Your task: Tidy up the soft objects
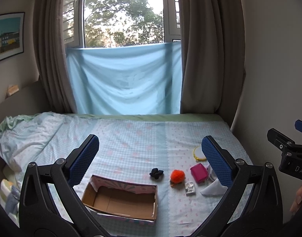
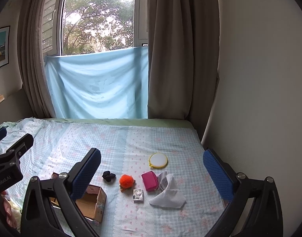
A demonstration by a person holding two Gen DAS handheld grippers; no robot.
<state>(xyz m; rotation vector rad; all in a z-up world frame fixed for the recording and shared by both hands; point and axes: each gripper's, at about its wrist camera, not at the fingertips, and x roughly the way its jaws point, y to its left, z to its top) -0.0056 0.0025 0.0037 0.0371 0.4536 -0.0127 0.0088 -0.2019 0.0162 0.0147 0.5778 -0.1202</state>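
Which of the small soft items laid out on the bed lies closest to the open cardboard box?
The dark navy scrunchie. It lies just beyond the box's far right corner, while the orange pompom, pink pouch and white cloth sit further right.

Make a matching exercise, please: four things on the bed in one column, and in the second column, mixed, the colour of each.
Things:
1. pouch
2. fluffy ball
3. cloth
4. scrunchie

Colours:
a. white
b. dark, almost black
c. pink
d. orange

Pairs: 1-c, 2-d, 3-a, 4-b
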